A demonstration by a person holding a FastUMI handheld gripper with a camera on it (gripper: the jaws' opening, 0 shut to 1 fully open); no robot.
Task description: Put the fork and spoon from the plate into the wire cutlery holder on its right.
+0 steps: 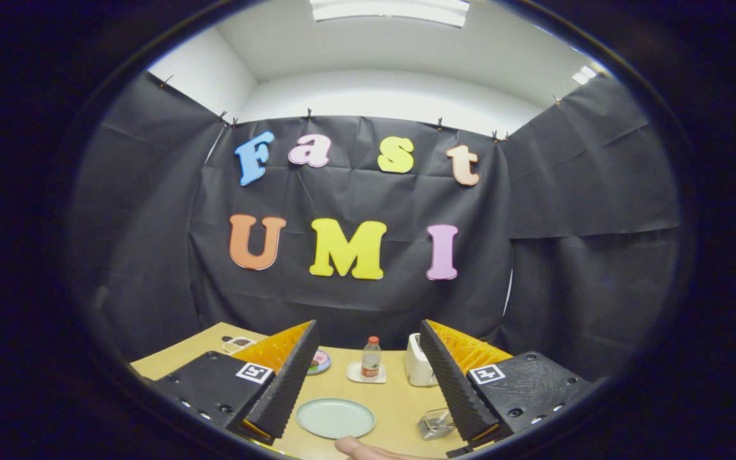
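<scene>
My gripper point(368, 377) is open, its two fingers spread wide above the wooden table point(400, 399) with nothing between them. Below and between the fingers lies a pale green plate point(335, 418); no cutlery is visible on its surface. To the plate's right, close to the right finger point(454, 390), stands the wire cutlery holder point(435, 423), partly hidden by that finger. I cannot make out what is inside it.
Beyond the plate a small bottle with a red cap point(370, 359) stands on a white coaster. A white toaster-like box point(418, 369) is to its right. A small colourful dish point(319, 361) peeks past the left finger. A fingertip of a person's hand point(358, 448) rests at the table's near edge.
</scene>
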